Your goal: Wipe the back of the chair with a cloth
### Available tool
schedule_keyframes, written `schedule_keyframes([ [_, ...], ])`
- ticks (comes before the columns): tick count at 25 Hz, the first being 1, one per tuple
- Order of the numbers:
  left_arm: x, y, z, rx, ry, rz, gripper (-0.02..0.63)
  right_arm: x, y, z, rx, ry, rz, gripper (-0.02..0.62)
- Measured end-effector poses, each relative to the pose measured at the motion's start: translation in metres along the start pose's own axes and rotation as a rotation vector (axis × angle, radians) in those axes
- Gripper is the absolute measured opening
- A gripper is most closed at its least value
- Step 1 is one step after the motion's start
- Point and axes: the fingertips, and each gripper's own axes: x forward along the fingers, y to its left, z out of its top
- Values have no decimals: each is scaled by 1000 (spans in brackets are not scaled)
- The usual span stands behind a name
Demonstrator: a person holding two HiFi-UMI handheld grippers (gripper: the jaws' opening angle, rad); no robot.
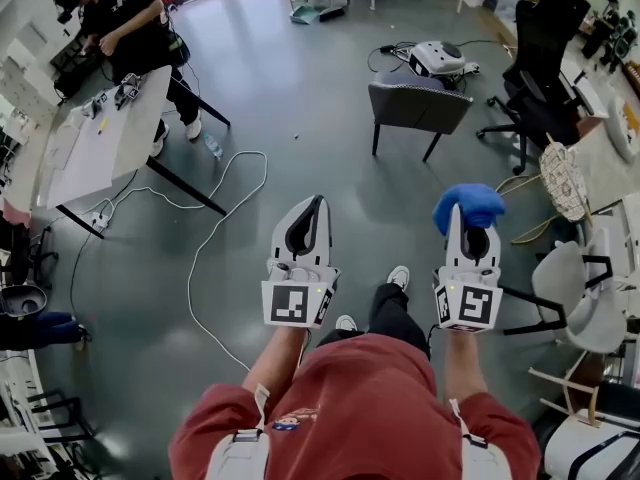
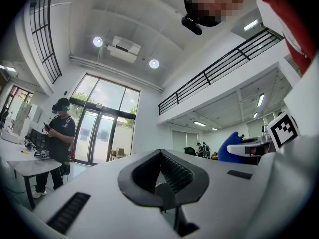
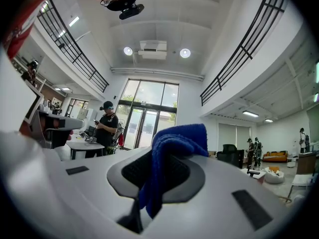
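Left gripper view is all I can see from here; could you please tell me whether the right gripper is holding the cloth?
Observer: Yes, the right gripper is shut on a bunched blue fabric cloth, which sticks out past its jaws.
Operator: Thank you. Where is the chair?
Observer: A grey upholstered chair with dark legs stands ahead on the floor in the head view, apart from both grippers.
Operator: Is anything lying on the floor nearby?
Observer: A white cable loops across the floor to the left of the left gripper.
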Motion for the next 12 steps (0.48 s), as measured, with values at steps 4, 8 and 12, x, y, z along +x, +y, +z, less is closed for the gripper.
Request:
schedule_keyframes([
  [4,33,-11,-8,1,5,-7,14,22,-24,-11,22,7,-6,61],
  [8,77,-26,-18,10,11,-21,14,51,-57,-19,29,-11,4,61],
  [12,129,-39,-28,18,21,-21,14,86,-97,-34,72,-10,-10,61],
])
